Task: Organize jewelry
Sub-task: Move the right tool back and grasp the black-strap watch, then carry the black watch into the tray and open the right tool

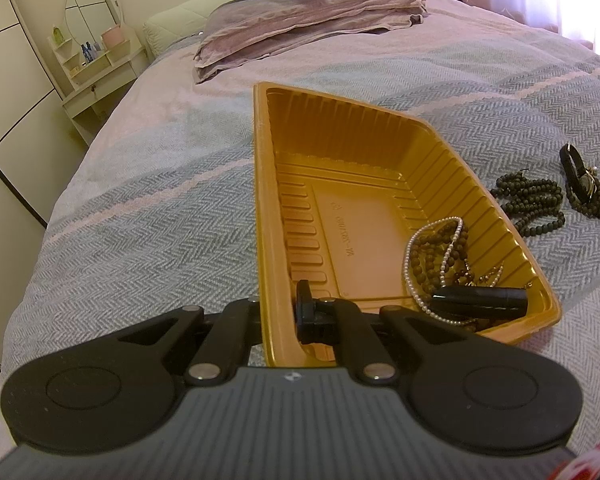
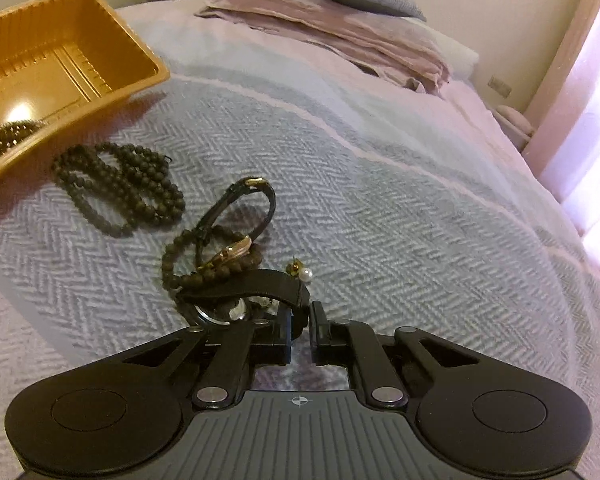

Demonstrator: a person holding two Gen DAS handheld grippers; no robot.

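Gold ribbed plastic tray (image 1: 380, 168) stays steady, left tool (image 1: 278, 312) clamping its near wall; right tool (image 2: 300, 320), slightly parted, straddles the black-strapped watch (image 2: 244, 284) just ahead.

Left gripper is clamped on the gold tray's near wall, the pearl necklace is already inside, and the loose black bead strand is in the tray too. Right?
Not quite. The black bead strand lies on the bedspread beside the gold tray, as the right wrist view shows. The left gripper does clamp the wall, and the pearl necklace is inside.
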